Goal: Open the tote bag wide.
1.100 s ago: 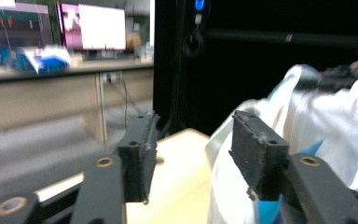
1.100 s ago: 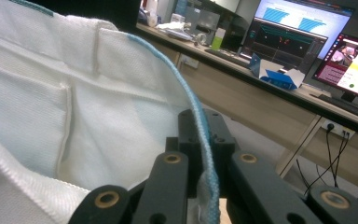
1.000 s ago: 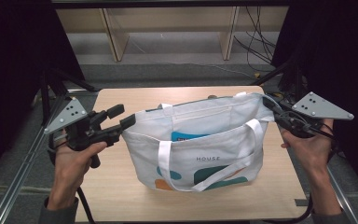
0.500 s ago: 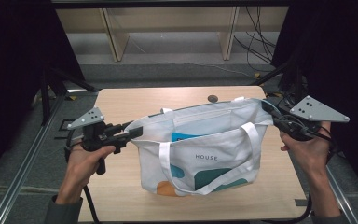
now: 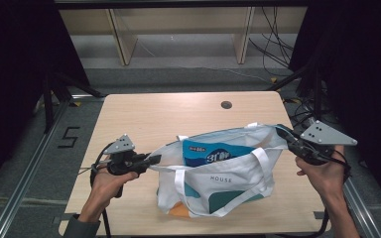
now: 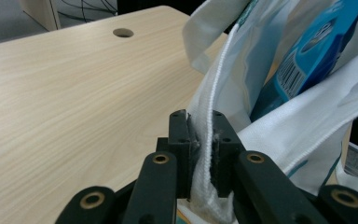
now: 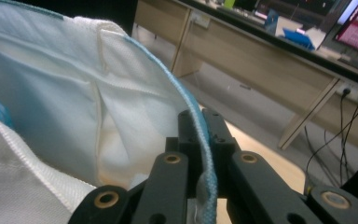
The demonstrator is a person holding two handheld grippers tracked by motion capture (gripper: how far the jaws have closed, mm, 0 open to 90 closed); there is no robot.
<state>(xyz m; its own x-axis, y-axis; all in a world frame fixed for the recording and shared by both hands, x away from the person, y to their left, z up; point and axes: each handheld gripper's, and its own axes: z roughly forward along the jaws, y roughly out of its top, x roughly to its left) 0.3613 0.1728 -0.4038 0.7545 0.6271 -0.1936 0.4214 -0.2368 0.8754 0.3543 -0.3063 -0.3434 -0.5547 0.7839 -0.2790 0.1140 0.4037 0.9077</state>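
Observation:
A white tote bag with teal print lies on the wooden table, its mouth stretched wide between both grippers. A blue package shows inside it. My left gripper has just been closing and pinches the bag's left rim between its pads. At the bag's right end my right gripper is shut on the teal-edged rim. The blue package also appears in the left gripper view, past the clamped cloth.
A round cable hole sits near the table's far edge. Wooden shelving stands beyond the table, with cables on the floor at the right. A metal rail runs along the table's left side.
My left gripper closed onto the bag's left rim and sank with it. The right hand came down too, and the bag's mouth now gapes open, baring the blue package.

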